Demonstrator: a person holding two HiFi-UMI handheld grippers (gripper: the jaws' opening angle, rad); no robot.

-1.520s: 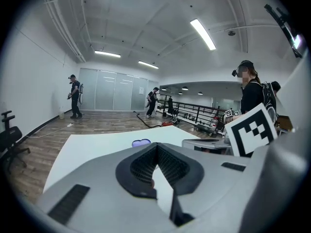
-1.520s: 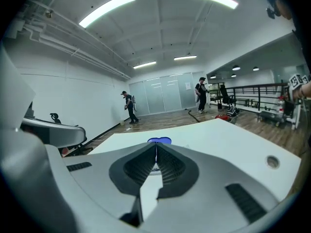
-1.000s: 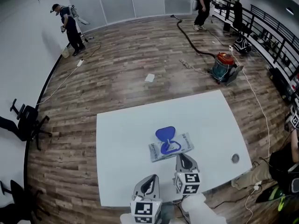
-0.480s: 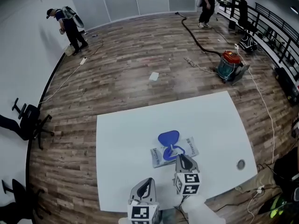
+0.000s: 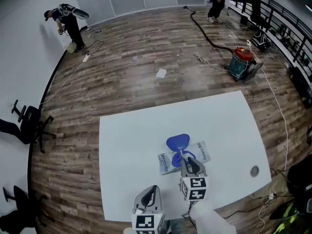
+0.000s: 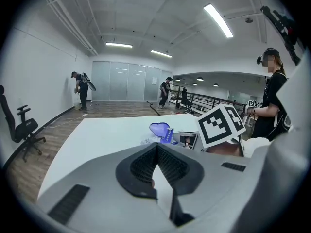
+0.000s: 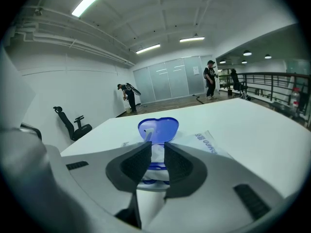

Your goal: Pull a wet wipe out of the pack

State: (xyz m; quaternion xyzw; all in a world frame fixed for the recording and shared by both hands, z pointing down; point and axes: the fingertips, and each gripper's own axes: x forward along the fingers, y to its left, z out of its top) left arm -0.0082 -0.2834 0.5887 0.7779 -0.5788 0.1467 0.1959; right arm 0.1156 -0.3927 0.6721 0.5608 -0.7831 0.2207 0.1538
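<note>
Right gripper (image 7: 155, 147) is down at the pack (image 5: 202, 152), low and centre in the head view on the white table (image 5: 131, 145). The blue lid (image 5: 178, 142) is flipped open and stands just beyond the jaw tips. In the right gripper view the jaws are a narrow gap apart, and the white wipe (image 7: 156, 154) shows in that gap with the blue ring of the opening under it. Whether the pads are touching the wipe yet, I can't say.

The left gripper (image 5: 153, 189) sits at the bottom edge of the head view, near the table's near edge. Its jaws are pressed together on nothing, and it is well clear of the pack.

That's the worry. Nothing is pinning the pack down, so a pull on the wipe could lift or drag the whole soft pack instead of drawing a sheet out.

There's a second risk. The gap is tight and the tuft sits low in the opening, so closing a touch too deep could catch the blue ring or the wrapper. Closing too shallow would nip only a corner, which could tear or slip free.

A fast yank could also bring the next sheets trailing out.
</note>
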